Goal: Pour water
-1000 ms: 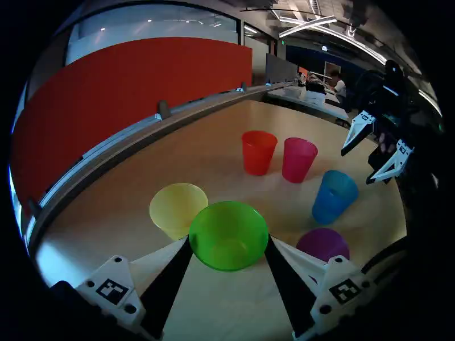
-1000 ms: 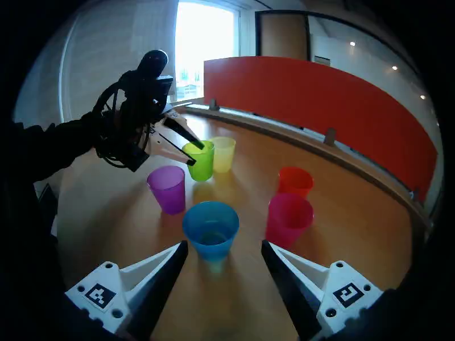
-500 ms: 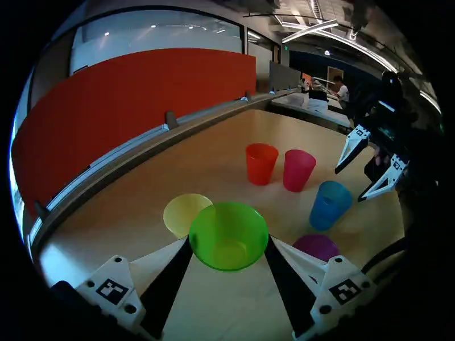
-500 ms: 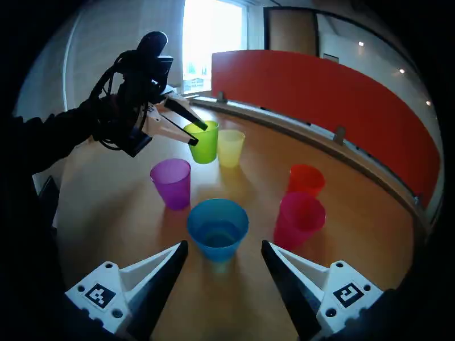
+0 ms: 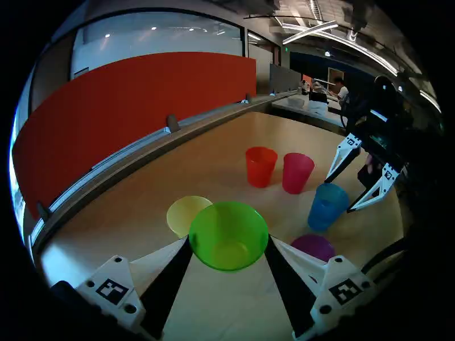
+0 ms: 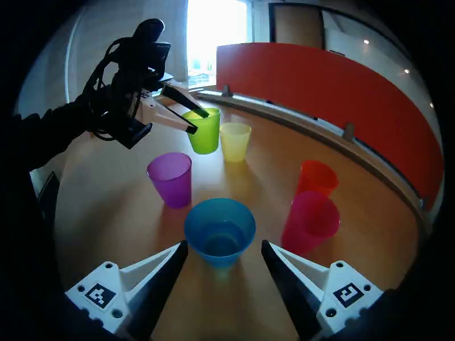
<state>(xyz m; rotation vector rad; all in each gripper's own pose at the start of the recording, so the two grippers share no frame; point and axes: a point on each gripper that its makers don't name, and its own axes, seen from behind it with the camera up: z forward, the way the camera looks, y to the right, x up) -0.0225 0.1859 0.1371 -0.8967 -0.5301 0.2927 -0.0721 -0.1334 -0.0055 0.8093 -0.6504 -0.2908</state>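
Well, six plastic cups are grouped in a loose ring on the wooden table [image 6: 108, 221]. The left gripper [image 5: 227, 241] has its two fingers closed on the green cup [image 5: 228, 224], one finger on each side of the wall. The cup is upright with its mouth to the top. In the right gripper view this cup is at the far side, just beside the yellow cup [image 6: 235, 142], and a dark sleeve [image 6: 48, 139] leads to the hand that carries the tool. I cannot tell if the green cup's base touches the table, or if there is water in it. The right gripper [image 6: 223, 245] has its fingers wide apart. The blue cup [image 6: 220, 227] sits between the fingertips, near them but, as far as I see, not pressed. The purple cup [image 6: 170, 179] is left of the blue one in this view, the pink cup [image 6: 310, 221] is right of it, and the orange cup [image 6: 317, 177] is just behind the pink one. A red partition [image 6: 318, 85] runs along the table's far edge.
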